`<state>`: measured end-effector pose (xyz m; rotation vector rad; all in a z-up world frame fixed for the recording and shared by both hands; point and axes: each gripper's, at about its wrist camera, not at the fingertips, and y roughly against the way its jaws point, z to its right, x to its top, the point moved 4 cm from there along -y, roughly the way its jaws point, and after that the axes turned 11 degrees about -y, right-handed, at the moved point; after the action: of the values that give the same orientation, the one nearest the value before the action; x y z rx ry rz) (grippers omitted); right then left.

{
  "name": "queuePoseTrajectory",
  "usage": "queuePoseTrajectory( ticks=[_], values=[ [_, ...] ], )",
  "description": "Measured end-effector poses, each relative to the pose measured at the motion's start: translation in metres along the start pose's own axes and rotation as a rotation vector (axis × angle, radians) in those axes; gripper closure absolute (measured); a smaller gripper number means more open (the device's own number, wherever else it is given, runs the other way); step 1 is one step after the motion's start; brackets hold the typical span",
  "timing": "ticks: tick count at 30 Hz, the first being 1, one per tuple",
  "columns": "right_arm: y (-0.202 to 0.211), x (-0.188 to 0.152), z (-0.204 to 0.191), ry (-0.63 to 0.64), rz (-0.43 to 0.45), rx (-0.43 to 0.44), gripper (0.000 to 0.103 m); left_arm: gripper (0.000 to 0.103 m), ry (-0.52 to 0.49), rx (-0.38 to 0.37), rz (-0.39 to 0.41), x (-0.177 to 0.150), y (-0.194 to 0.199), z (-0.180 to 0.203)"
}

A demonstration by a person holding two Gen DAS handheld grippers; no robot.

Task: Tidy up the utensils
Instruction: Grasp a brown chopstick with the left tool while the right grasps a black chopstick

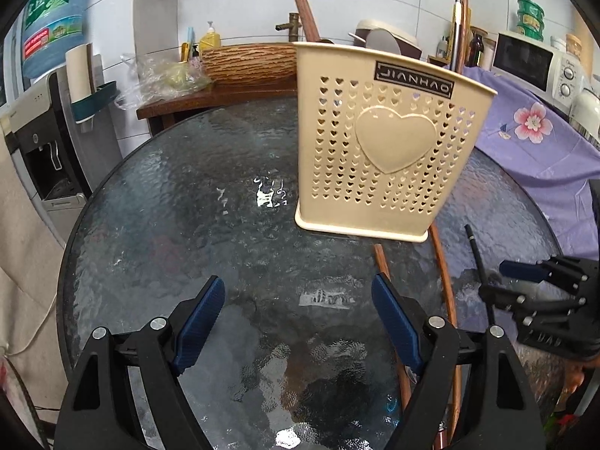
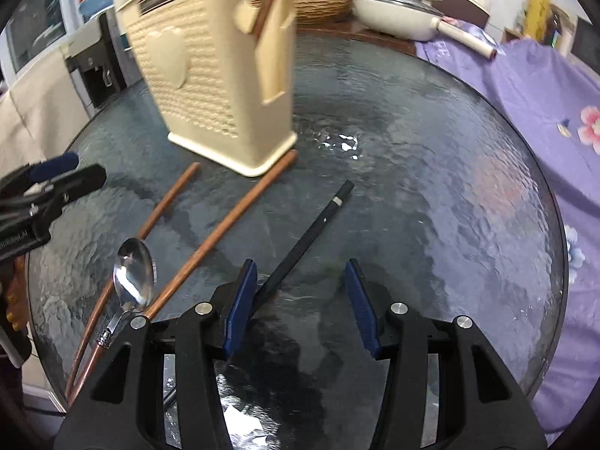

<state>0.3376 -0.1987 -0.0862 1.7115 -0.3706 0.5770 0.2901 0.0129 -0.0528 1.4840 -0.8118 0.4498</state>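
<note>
A cream utensil holder (image 1: pixel 386 138) (image 2: pixel 210 75) with heart holes stands on the round glass table (image 1: pixel 187 206) (image 2: pixel 431 187), and a brown wooden handle (image 2: pixel 266 7) sticks out of it. Two brown chopsticks (image 2: pixel 232 213) (image 2: pixel 168 202) lie in front of it beside a metal spoon (image 2: pixel 133 281). A black chopstick (image 2: pixel 311 236) (image 1: pixel 478 258) lies slanted, its near part running under the left pad of my right gripper (image 2: pixel 302 277), which is open and low over the glass. My left gripper (image 1: pixel 300 300) is open wide over bare glass, left of the brown chopsticks (image 1: pixel 444 273).
A purple flowered cloth (image 2: pixel 525 93) covers the surface to the right of the table. Behind the table are a wooden counter with a woven basket (image 1: pixel 247 62), a white pan (image 2: pixel 393 15) and a microwave (image 1: pixel 532 60). A water dispenser (image 1: pixel 41 142) stands at the left.
</note>
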Motion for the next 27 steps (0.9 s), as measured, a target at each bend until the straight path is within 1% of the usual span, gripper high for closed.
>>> queuePoseTrajectory(
  ticks=[4,6,8,10,12,13,18,21,27],
  values=[
    [-0.003,0.005,0.002,-0.041,-0.019,0.021,0.059,0.036,-0.035,-0.024,-0.030,0.006,-0.007,0.009],
    [-0.005,0.006,0.000,-0.045,-0.020,0.009,0.059,0.040,-0.044,-0.042,-0.053,0.008,-0.013,0.013],
    [-0.007,0.007,-0.003,-0.043,-0.022,-0.004,0.059,0.041,-0.053,-0.062,-0.081,0.010,-0.020,0.017],
    [-0.009,0.010,-0.006,-0.044,-0.027,-0.012,0.060,0.046,-0.061,-0.083,-0.106,0.013,-0.026,0.021],
    [-0.011,0.012,-0.008,-0.043,-0.032,-0.026,0.065,0.048,-0.076,-0.096,-0.124,0.016,-0.031,0.025],
    [-0.012,0.014,-0.009,-0.041,-0.035,-0.034,0.066,0.051,-0.084,-0.097,-0.131,0.017,-0.033,0.027],
    [-0.016,0.019,-0.014,-0.031,-0.043,-0.071,0.070,0.057,-0.139,-0.101,-0.176,0.021,-0.045,0.041],
    [-0.019,0.023,-0.014,-0.038,-0.059,-0.074,0.073,0.062,-0.166,-0.089,-0.188,0.022,-0.048,0.047],
    [-0.024,0.031,-0.010,-0.056,-0.066,-0.090,0.079,0.071,-0.162,-0.099,-0.217,0.020,-0.056,0.049]
  ],
)
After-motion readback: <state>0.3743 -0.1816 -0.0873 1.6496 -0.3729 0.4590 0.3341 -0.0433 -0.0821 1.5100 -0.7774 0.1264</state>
